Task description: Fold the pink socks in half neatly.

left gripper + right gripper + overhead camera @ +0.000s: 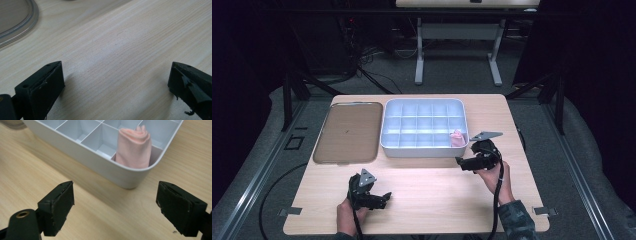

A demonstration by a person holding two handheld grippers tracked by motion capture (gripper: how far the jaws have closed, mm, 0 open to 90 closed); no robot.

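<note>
Right gripper (460, 162), held in the person's right hand (497, 175), stands just off the near right corner of the divided tray (424, 146), apart from its wall. Its jaws stand wide with nothing between them; in the right gripper view (115, 207) bare table (30, 170) shows across the whole gap. Straight ahead of these jaws, beyond the rounded tray corner (130, 181), a rolled pink cloth (133, 147) stands upright in the corner compartment nearest the gripper, rising above the rim and leaning against the compartment's walls. In the high view the same cloth (457, 138) sits just beyond and slightly to the left of the right jaws.

Left gripper (387, 196), in the person's left hand (346, 216), lies low over the table (437, 200), well apart from the tray and from the cloth, its jaws pointing toward the right gripper's side. These jaws also stand wide and hold nothing; the left gripper view (115, 85) shows plain wood grain between them.

A flat brown lid (348, 131) lies beyond the left gripper, just beside the tray's left wall; its clear rounded edge (23, 23) appears ahead and to the left of the left jaws.
</note>
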